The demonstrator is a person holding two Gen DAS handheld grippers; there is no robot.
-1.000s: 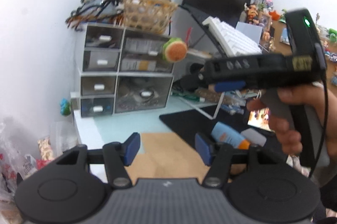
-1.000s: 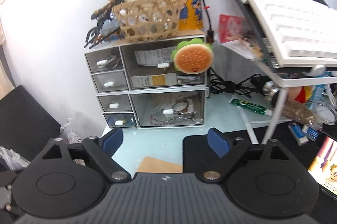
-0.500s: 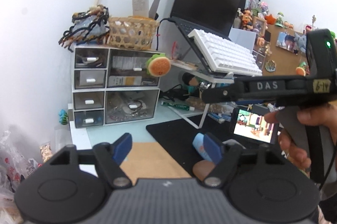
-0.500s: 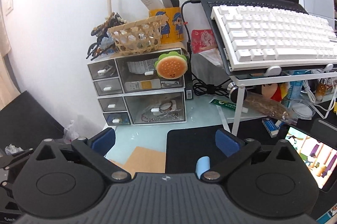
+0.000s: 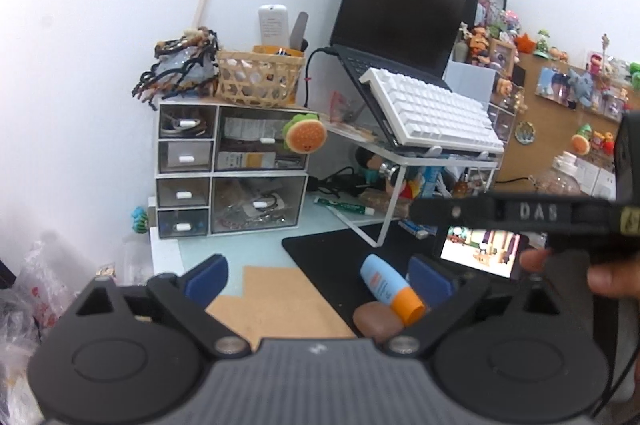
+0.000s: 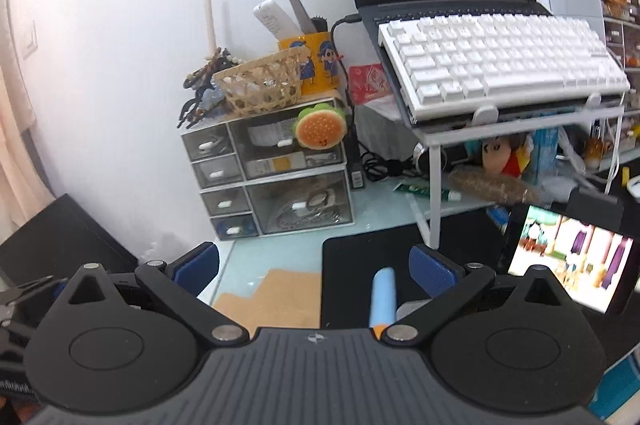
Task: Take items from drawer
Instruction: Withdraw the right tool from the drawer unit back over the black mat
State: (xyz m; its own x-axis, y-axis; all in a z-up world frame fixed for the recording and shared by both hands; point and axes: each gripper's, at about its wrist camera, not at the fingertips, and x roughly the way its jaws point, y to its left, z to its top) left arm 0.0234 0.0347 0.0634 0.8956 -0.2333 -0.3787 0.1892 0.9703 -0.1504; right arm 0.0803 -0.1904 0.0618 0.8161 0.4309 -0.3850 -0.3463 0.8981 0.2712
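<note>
A small clear drawer unit (image 5: 228, 173) (image 6: 272, 181) stands against the wall on the desk, with all its drawers pushed in. A burger plush (image 5: 306, 137) (image 6: 320, 127) hangs at its top right corner. My left gripper (image 5: 318, 277) is open and empty, well short of the unit. My right gripper (image 6: 314, 269) is also open and empty, at a similar distance. A light blue tube with an orange cap (image 5: 390, 289) (image 6: 383, 295) lies on the black mat below both grippers. In the left wrist view a hand (image 5: 608, 277) holds the right gripper's black body (image 5: 520, 213).
A woven basket (image 5: 258, 81) and a yellow cup (image 6: 312, 61) sit on top of the unit. A laptop with a white keyboard (image 6: 500, 53) rests on a white stand (image 6: 434, 193). A lit phone (image 6: 568, 257) and a brown lump (image 5: 378, 321) are on the mat.
Both grippers have drawn back from the drawer unit, which now looks smaller. The right gripper has slid to the right in the left wrist view. The blue tube has come into the right wrist view.
</note>
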